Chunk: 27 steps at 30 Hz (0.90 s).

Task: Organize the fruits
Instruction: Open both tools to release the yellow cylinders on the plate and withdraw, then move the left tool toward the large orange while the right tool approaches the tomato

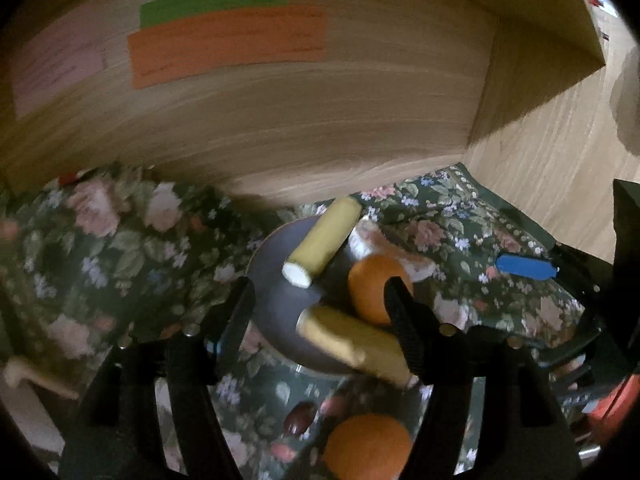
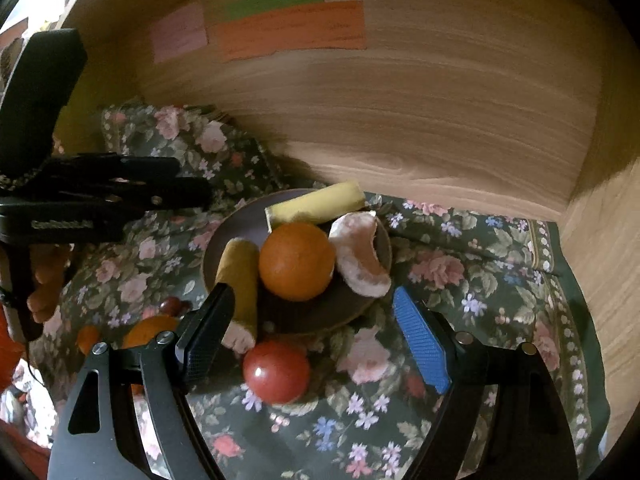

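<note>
A dark round plate (image 2: 224,240) on the flowered cloth holds an orange (image 2: 297,261), two yellow banana pieces (image 2: 316,203) (image 2: 240,276) and a peeled orange half (image 2: 362,256). A red tomato (image 2: 276,371) lies on the cloth in front of the plate, between my right gripper's (image 2: 316,328) open fingers. My left gripper (image 1: 320,312) is open just over the plate (image 1: 276,304), the near banana piece (image 1: 352,340) between its fingers and touching the right one. A second orange (image 1: 367,446) and a dark date (image 1: 299,418) lie on the cloth below it.
A wooden back wall (image 2: 400,120) carries green, orange and pink paper labels (image 2: 288,28). A wooden side wall (image 2: 600,260) closes the right. The flowered cloth (image 2: 460,280) covers the surface. The left gripper's body (image 2: 80,192) is at the left of the right wrist view.
</note>
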Each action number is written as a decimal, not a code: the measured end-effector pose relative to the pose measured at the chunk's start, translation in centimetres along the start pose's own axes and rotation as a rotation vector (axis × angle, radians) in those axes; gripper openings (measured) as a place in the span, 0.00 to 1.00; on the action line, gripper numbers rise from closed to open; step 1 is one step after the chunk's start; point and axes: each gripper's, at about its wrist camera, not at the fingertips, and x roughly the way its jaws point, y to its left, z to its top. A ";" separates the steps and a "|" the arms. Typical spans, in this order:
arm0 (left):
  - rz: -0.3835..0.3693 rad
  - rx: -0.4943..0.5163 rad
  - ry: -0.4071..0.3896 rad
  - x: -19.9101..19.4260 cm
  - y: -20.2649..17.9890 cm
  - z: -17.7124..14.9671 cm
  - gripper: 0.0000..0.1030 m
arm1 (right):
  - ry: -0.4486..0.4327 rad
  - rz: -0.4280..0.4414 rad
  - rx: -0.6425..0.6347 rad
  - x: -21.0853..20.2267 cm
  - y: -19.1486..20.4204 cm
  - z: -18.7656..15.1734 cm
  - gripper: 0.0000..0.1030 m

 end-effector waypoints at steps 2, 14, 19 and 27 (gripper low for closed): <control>0.016 -0.010 0.000 -0.5 0.3 -1.0 0.65 | 0.007 0.005 0.002 0.0 0.3 -0.6 0.77; 0.062 -0.085 0.026 -2.4 2.3 -7.3 0.68 | 0.103 -0.024 -0.020 4.1 2.1 -2.4 0.77; 0.054 -0.093 0.029 -3.0 2.1 -8.8 0.69 | 0.099 -0.033 -0.001 5.2 1.9 -1.3 0.77; -0.010 -0.097 0.041 -3.0 0.7 -9.6 0.69 | 0.082 -0.035 -0.002 3.9 2.2 -1.6 0.77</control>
